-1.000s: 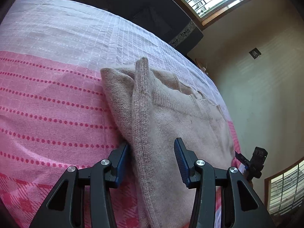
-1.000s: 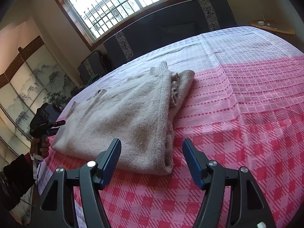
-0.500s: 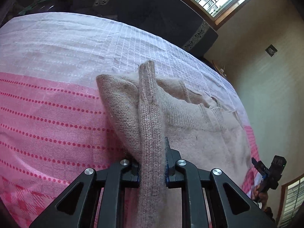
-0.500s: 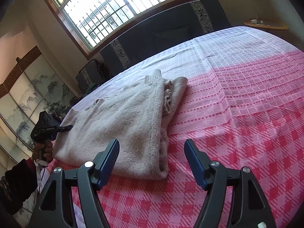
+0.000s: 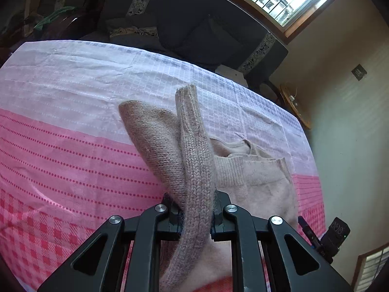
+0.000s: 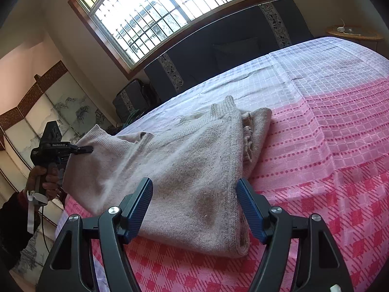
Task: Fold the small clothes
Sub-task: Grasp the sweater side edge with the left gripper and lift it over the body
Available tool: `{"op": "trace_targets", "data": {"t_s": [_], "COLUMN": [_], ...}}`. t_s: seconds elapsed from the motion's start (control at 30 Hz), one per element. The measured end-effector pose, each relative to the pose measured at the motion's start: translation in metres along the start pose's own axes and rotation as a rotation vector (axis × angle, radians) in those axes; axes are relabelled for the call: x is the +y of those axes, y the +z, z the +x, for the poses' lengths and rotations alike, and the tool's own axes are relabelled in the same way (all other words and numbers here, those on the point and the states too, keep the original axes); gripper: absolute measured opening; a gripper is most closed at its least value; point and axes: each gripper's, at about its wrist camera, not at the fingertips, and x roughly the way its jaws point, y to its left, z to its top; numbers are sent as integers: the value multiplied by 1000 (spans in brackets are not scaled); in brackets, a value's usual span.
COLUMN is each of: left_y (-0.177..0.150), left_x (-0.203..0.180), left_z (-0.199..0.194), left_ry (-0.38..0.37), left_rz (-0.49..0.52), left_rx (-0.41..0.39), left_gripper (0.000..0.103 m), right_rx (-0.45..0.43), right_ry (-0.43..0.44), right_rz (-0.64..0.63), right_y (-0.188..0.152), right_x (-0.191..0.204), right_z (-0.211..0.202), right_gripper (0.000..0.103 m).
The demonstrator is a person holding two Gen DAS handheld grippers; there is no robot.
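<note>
Your left gripper (image 5: 195, 215) pinches the beige sweater's (image 6: 184, 170) edge at lower centre of its view; your right gripper (image 6: 194, 209) hangs wide open, empty, over the sweater lying mid-frame on the pink checked cloth (image 6: 328, 170)

Opposed wrist views sharing sweater (image 5: 255, 177)

The sweater (image 6: 194, 170) between the grippers is beige knit with faint brown stains. The bedspread (image 6: 328, 146) beyond it is pink with red dotted stripes, red-checked nearest the grippers and pale lilac-checked farthest away. The gripper pads (image 6: 138, 209) are blue.
</note>
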Motion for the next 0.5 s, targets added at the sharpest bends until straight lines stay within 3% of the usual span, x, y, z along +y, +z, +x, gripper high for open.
{"op": "trace_targets", "data": {"t_s": [0.23,0.5], "left_y": [3,-8], "left_x": [-82,-149], "left_z": [6,61], "left_ry": [-37,-114], "left_rz": [30,-24], "left_rx": [3,61], "left_gripper": [15,15], "right_rx": [-15,-18], "right_ry": [32,61], "right_rz": [-11,-49], "right_y": [-3,-5], "right_x": [1,8], "right_z": [-6,-8], "right_gripper": [70,70]}}
